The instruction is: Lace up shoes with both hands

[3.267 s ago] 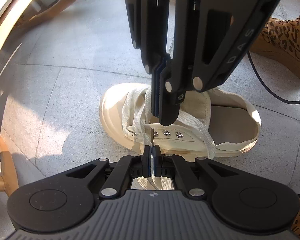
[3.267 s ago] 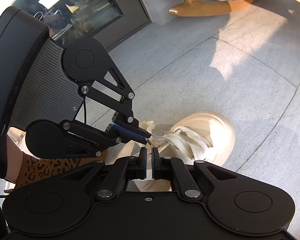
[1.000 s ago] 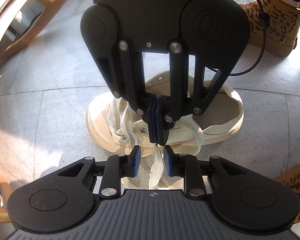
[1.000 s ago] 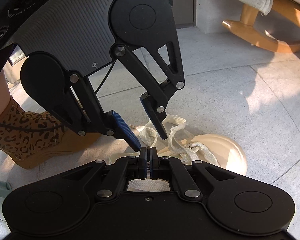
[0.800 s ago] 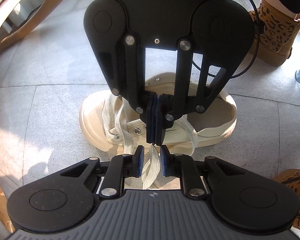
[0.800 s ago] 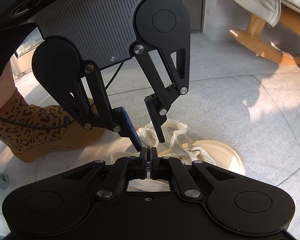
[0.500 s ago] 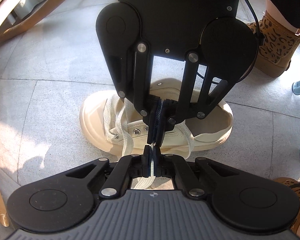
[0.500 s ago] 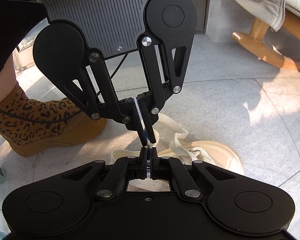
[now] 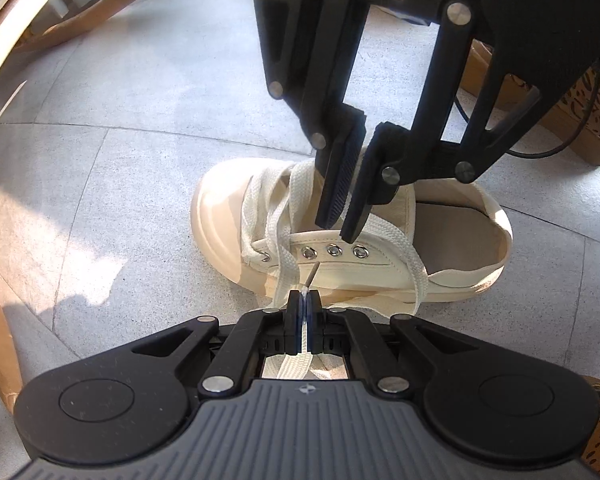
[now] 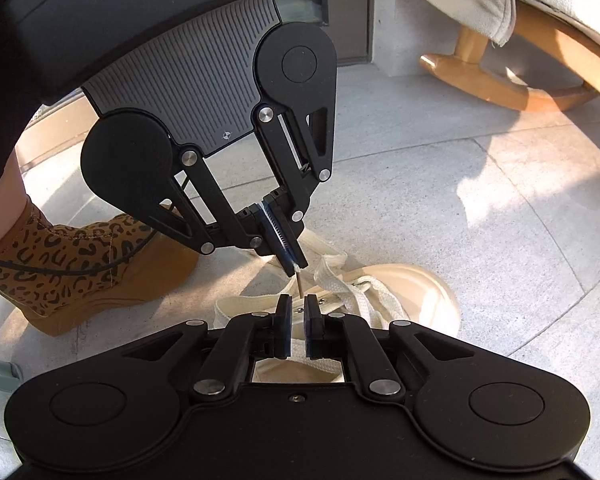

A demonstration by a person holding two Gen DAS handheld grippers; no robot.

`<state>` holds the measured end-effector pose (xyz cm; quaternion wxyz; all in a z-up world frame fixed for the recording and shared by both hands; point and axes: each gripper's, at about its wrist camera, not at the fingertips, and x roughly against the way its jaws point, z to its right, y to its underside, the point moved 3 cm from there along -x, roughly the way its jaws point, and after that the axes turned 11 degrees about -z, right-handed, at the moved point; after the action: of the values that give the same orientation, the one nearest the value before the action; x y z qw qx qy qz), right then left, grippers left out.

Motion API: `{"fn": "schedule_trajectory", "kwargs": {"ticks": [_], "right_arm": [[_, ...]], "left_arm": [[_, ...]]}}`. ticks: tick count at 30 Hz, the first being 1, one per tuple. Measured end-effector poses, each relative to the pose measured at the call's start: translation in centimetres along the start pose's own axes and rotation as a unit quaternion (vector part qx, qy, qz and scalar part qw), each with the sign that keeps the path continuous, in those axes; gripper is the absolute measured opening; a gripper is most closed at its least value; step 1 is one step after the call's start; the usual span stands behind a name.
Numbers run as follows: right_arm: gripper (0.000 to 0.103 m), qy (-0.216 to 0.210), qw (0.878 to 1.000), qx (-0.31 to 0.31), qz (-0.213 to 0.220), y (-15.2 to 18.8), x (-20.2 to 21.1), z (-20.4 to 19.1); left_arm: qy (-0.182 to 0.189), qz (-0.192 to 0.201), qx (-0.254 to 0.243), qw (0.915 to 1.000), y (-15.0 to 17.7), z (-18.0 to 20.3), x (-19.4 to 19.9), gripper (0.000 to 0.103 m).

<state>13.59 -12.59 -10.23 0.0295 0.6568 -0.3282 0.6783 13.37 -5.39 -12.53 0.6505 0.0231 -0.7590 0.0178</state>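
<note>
A cream canvas shoe (image 9: 220,216) lies on its side on the stone floor, its white lace (image 9: 278,216) loosely threaded through the front eyelets (image 9: 334,250). My left gripper (image 9: 303,298) is shut on the lace just behind its stiff tip (image 9: 312,274), which points at the eyelet row. In the right wrist view the left gripper (image 10: 294,266) holds that tip (image 10: 300,286) just in front of my right gripper (image 10: 298,308). The right gripper's jaws are opening, with nothing between them. From the left wrist view the right gripper (image 9: 340,230) hovers over the shoe's tongue.
A person's leopard-print boot (image 10: 80,256) stands close beside the shoe's heel, and another boot (image 9: 580,112) shows at the right. A black cable (image 9: 540,154) runs over the floor. A wooden rocking-chair runner (image 10: 480,80) is further off on the grey tiles.
The left gripper closed on the lace near its tip. The right gripper, which had been shut on the tip, let go and its fingers parted slightly.
</note>
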Motion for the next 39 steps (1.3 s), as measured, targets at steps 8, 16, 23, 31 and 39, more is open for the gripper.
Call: {"fn": "schedule_trajectory", "kwargs": {"ticks": [8, 16, 23, 31, 39], "right_arm": [[0.009, 0.005, 1.000, -0.022, -0.013, 2.4, 0.8, -0.3], [0.009, 0.016, 0.999, -0.026, -0.014, 2.8, 0.5, -0.3], [0.009, 0.039, 0.999, 0.029, -0.023, 2.2, -1.3, -0.4], [0.009, 0.034, 0.997, 0.060, -0.028, 1.5, -3.0, 0.2], [0.009, 0.034, 0.994, 0.099, -0.015, 1.3, -3.8, -0.4]], "left_arm": [[-0.012, -0.009, -0.009, 0.9998, -0.8, 0.2, -0.6, 0.001], [-0.014, -0.016, -0.022, 0.9995, -1.7, 0.0, -1.4, 0.001], [-0.011, -0.015, -0.026, 0.9995, -1.8, 0.4, -1.5, 0.001], [-0.009, -0.010, -0.037, 0.9992, -1.8, 0.6, -1.6, 0.001], [-0.012, 0.004, -0.057, 0.9983, -1.8, 1.0, -1.9, 0.001]]}}
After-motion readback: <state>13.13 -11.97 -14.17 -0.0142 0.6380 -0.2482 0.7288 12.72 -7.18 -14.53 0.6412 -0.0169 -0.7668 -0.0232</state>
